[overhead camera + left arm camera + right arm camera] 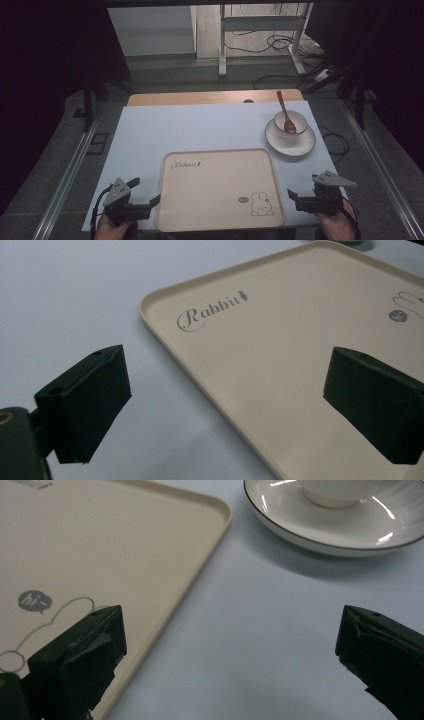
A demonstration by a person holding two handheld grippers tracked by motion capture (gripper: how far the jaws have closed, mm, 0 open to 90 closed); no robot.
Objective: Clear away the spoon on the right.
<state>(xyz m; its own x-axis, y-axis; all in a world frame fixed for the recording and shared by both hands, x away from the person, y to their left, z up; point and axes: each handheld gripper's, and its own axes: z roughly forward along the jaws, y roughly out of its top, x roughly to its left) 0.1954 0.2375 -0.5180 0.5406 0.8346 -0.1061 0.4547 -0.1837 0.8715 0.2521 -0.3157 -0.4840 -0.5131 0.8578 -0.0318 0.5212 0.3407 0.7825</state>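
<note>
Two grippers sit at the bottom of my high view: left gripper (145,192) and right gripper (295,196), jaws spread wide, holding nothing, flanking the beige tray (220,217). At upper right, a white bowl (299,119) with a red spoon (285,114) rests on a saucer (300,145).

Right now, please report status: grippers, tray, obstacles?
Left hand-held gripper open, right hand-held gripper open. Tray empty between them. Spoon in bowl on plate.
</note>
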